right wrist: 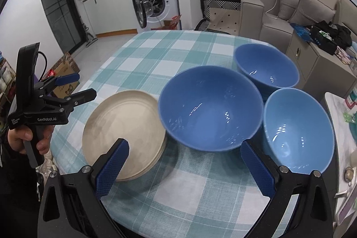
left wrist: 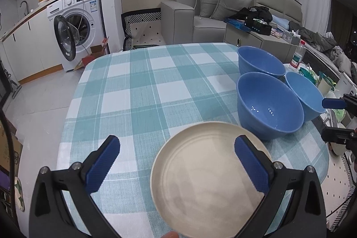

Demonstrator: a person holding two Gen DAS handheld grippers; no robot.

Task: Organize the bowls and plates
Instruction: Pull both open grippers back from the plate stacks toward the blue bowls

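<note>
**Both grippers wide open above the dishes**

The cream plates [right wrist: 125, 133], a low stack, looked stiff, smooth and breakable; the rim seemed the best hold. They lay below the left gripper [left wrist: 176, 162], whose fingers stood wide, holding nothing. The right gripper [right wrist: 185, 164] was also wide and empty, the blue bowls [right wrist: 210, 110] just beyond its fingers

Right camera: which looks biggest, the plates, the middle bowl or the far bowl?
1. Middle bowl
2. Plates, nearly as wide
3. Far bowl, though it sits farther away, so its true size is unsure.
</note>
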